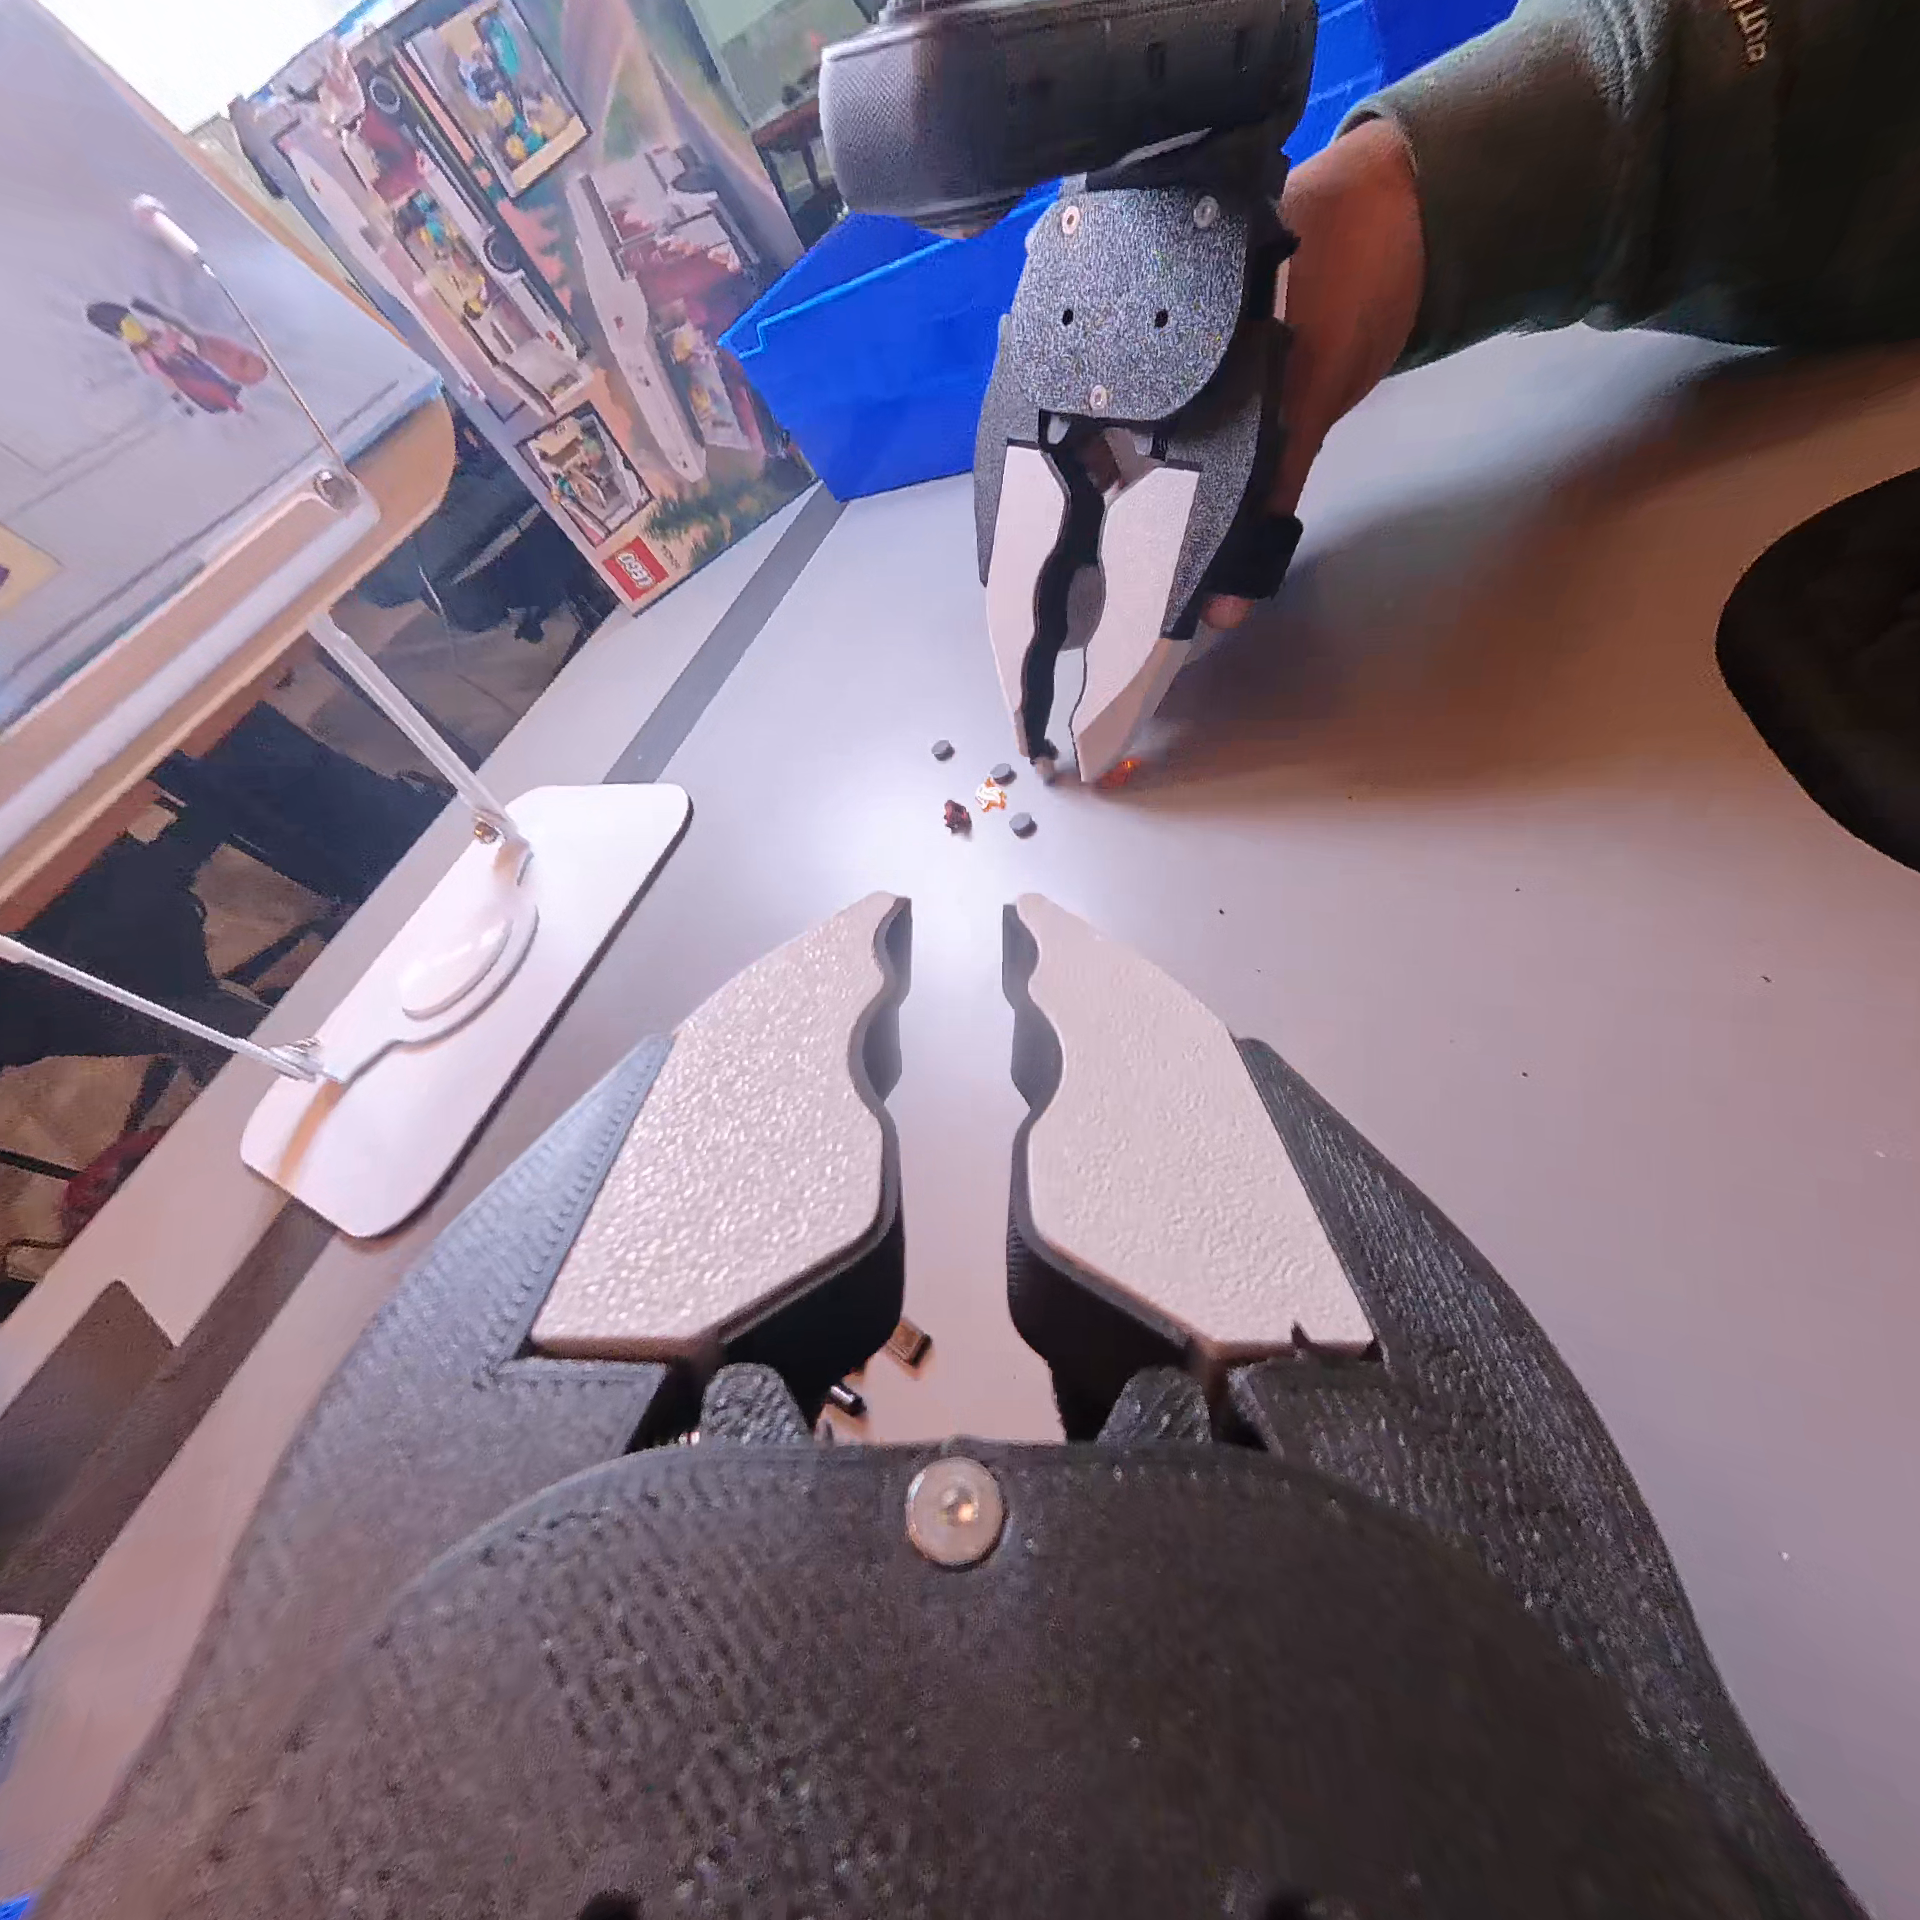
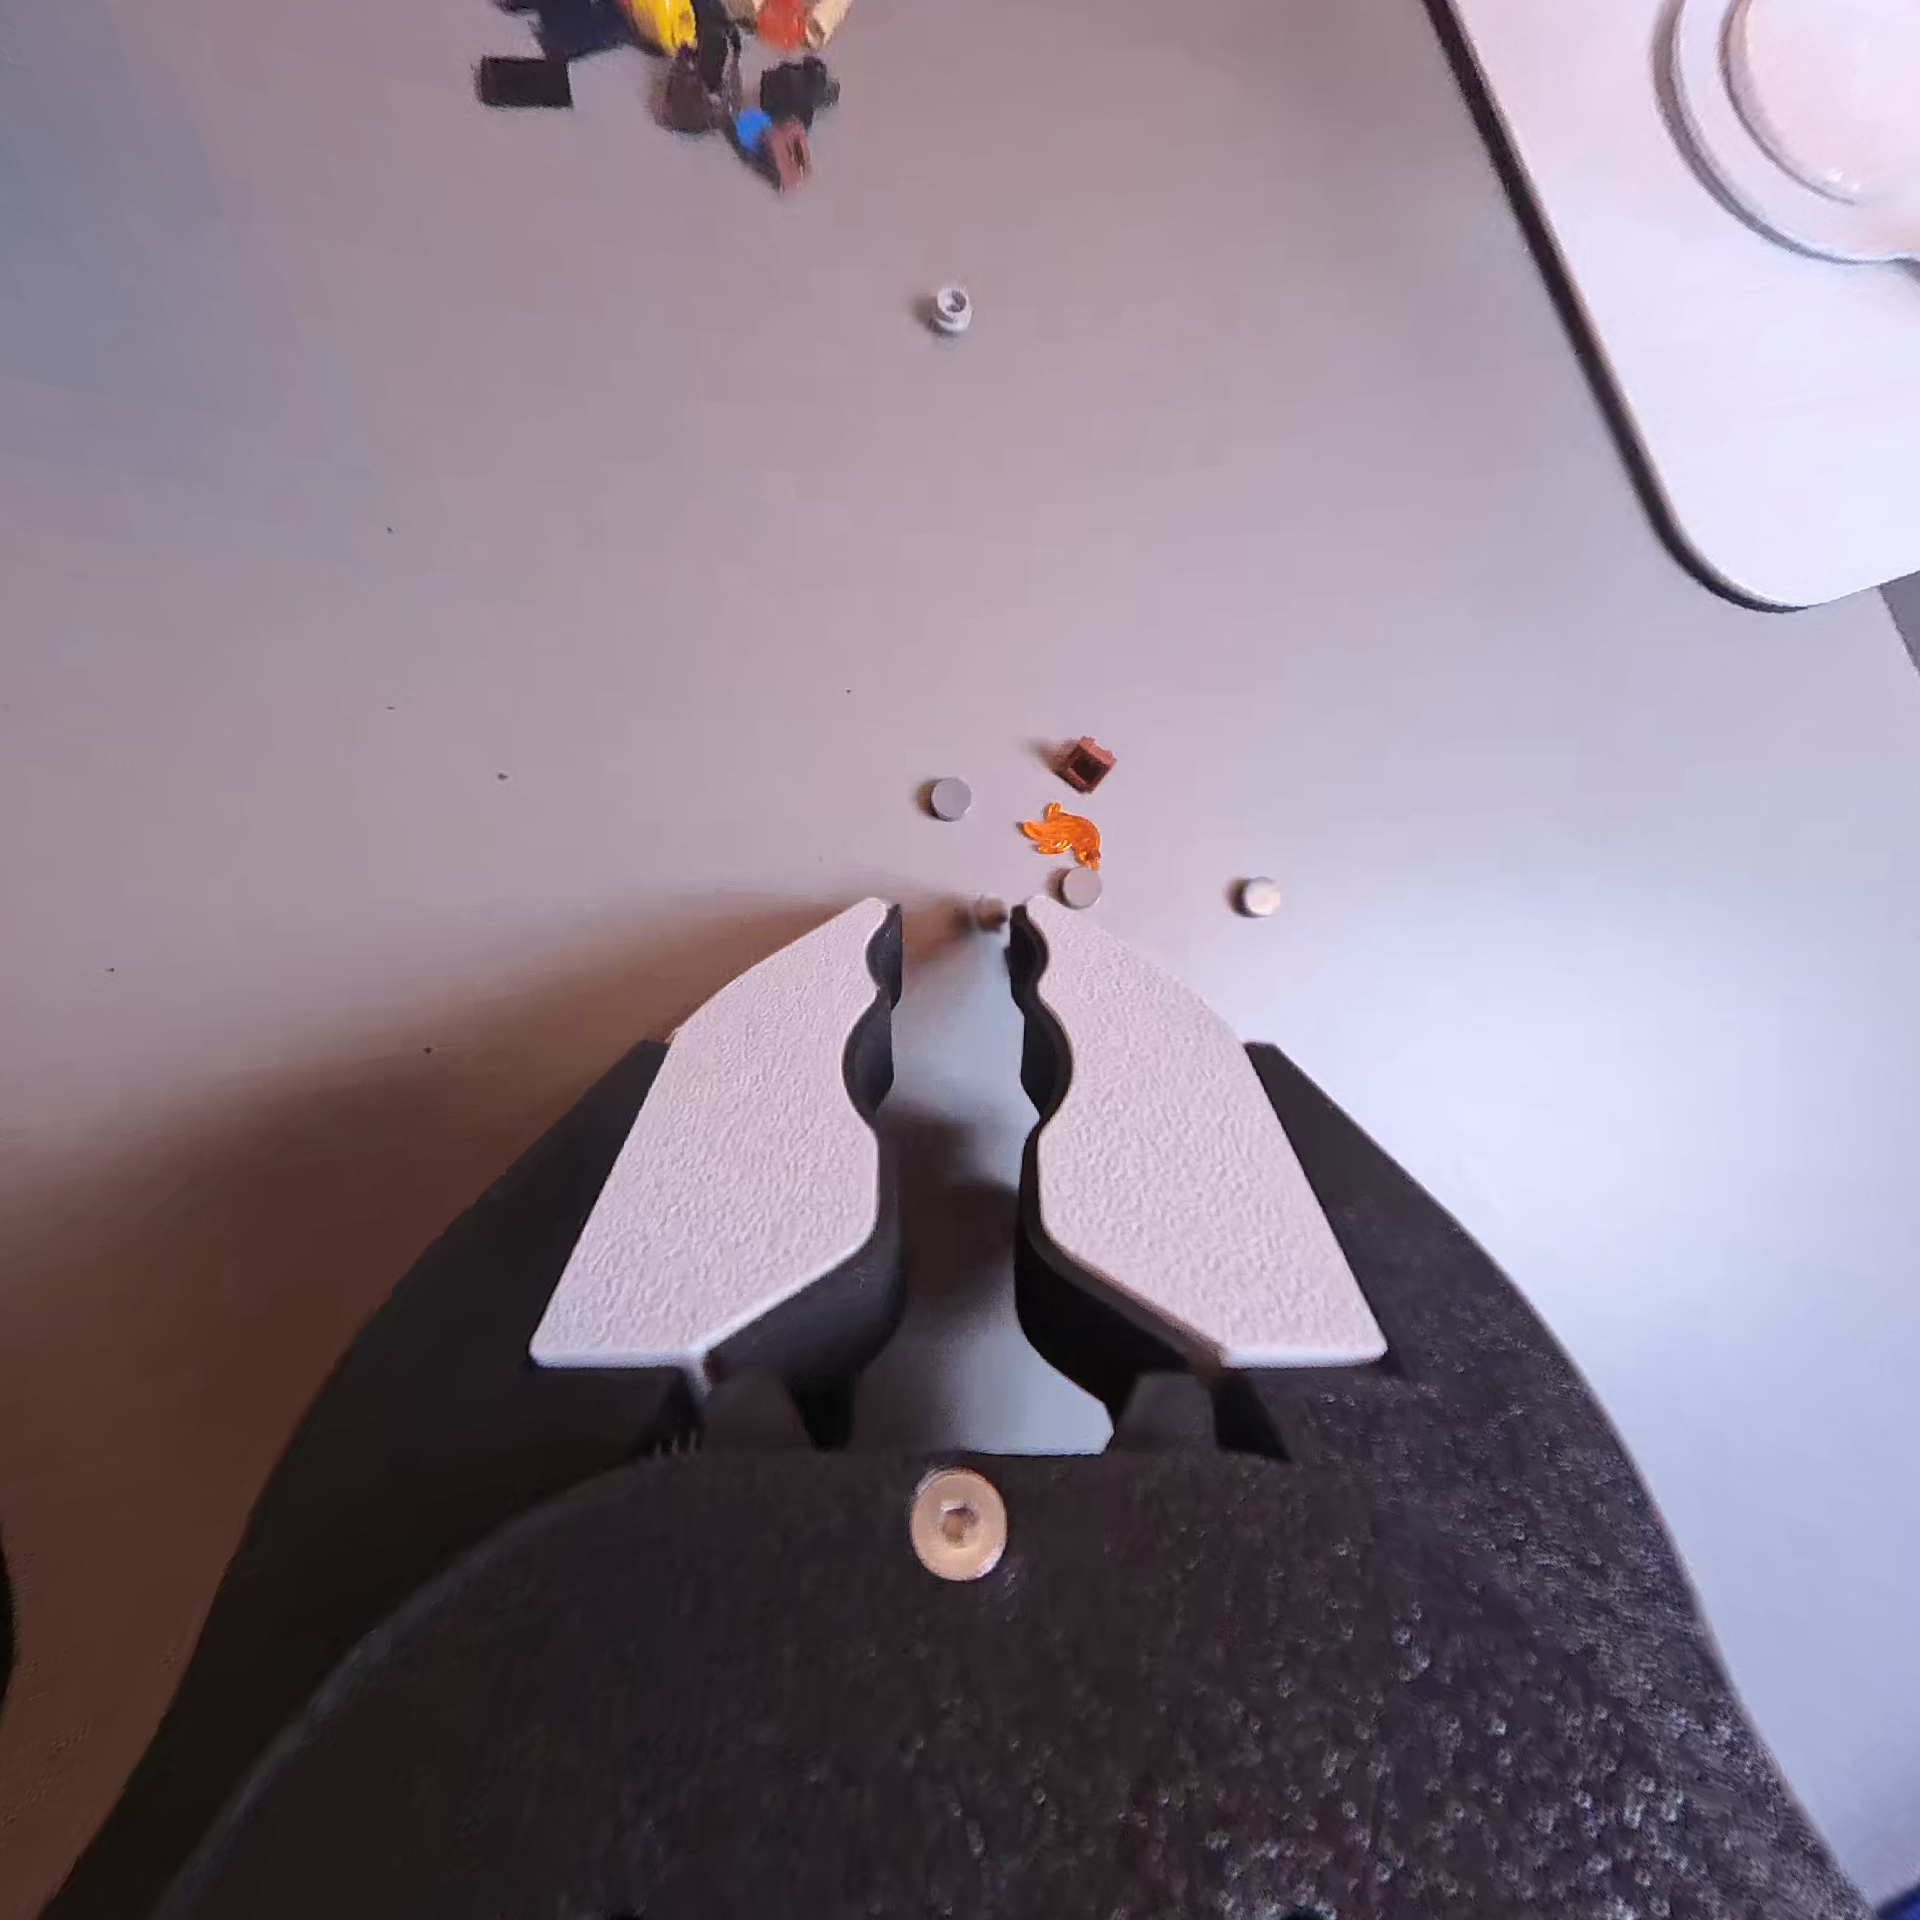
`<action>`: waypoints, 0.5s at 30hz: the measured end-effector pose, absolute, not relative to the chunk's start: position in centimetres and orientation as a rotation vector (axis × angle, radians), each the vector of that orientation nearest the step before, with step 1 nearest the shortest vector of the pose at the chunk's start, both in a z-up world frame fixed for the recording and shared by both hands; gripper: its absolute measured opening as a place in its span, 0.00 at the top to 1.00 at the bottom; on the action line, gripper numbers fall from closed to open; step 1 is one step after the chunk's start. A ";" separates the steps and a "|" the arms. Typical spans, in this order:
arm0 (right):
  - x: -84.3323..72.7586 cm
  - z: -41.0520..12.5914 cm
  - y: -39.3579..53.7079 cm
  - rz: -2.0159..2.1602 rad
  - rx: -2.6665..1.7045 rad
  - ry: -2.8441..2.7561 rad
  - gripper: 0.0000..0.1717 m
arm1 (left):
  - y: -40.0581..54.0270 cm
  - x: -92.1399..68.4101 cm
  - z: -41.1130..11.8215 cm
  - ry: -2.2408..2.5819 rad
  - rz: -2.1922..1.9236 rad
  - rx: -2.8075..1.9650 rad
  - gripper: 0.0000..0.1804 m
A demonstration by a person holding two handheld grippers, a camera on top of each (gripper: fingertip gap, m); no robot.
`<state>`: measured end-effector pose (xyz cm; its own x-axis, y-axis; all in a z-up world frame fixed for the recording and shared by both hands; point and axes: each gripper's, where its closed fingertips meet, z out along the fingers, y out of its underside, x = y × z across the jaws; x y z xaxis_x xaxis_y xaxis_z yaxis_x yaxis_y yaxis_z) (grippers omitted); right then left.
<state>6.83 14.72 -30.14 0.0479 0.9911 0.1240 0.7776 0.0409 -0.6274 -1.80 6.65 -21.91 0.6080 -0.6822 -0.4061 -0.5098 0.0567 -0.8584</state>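
Note:
My left gripper (image 1: 958,914) is open and empty, low over the grey table (image 1: 1351,1039). Ahead of it lie several small pieces: grey round tiles (image 1: 1022,826), an orange flame piece (image 1: 990,797) and a dark brown piece (image 1: 957,816). My right gripper (image 2: 956,914) is open with its tips down at the table; it also shows in the left wrist view (image 1: 1072,771). A tiny grey piece (image 2: 985,914) lies between its fingertips, close to the right one, and is not clamped. Just past the tips lie grey round tiles (image 2: 1081,888), the orange flame piece (image 2: 1062,834) and a brown brick (image 2: 1089,767).
A white stand base (image 1: 468,997) with a booklet (image 1: 156,364) is at the left; it shows at the top right of the right wrist view (image 2: 1714,364). A toy box (image 1: 582,312) and a blue bin (image 1: 883,353) stand behind. A pile of mixed pieces (image 2: 717,73) and a grey round stud (image 2: 951,310) lie farther off.

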 end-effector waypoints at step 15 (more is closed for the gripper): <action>4.8 -25.0 10.7 0.634 -1.521 -1.583 0.86 | 4.2 -12.2 -19.2 1.096 0.165 -1.895 0.83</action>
